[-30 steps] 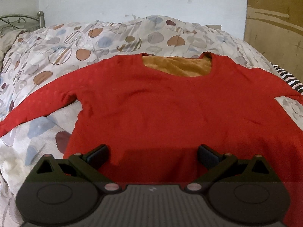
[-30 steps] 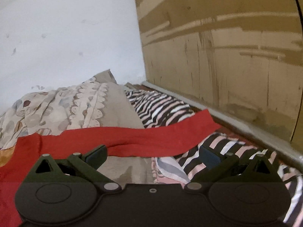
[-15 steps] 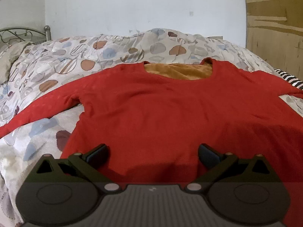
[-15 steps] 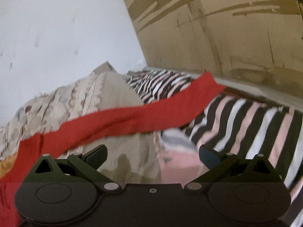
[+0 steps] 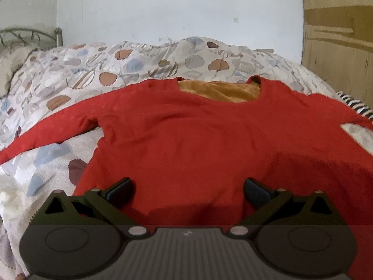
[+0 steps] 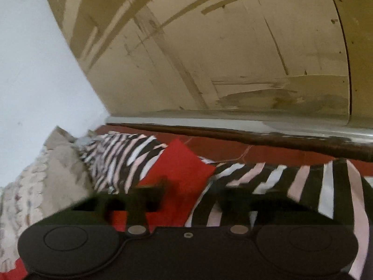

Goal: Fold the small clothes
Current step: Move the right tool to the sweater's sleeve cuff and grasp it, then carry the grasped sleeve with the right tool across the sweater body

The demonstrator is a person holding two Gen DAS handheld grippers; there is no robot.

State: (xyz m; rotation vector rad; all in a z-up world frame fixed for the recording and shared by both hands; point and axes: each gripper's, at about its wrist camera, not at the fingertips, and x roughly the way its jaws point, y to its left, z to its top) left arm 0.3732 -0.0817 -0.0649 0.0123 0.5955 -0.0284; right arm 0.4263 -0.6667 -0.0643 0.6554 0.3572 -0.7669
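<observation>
A red long-sleeved top (image 5: 198, 135) with an orange lining at the neck lies spread flat on the bed, front up. My left gripper (image 5: 187, 190) is open, its fingers wide apart over the lower hem, holding nothing. In the right wrist view the top's right sleeve end (image 6: 179, 165) lies on a striped cloth. My right gripper (image 6: 191, 198) hovers just over that sleeve end; its fingers are blurred but stand apart, with nothing between them.
A patterned quilt (image 5: 70, 88) covers the bed. A black, white and pink striped cloth (image 6: 291, 186) lies at the right side. A brown wooden panel (image 6: 233, 58) and a white wall (image 5: 174, 7) stand behind; a metal bed frame (image 5: 28, 35) shows at the far left.
My right gripper has swung right and down towards the sleeve end, which now sits just ahead of its fingers. My left gripper has pulled back slightly; the top has not moved.
</observation>
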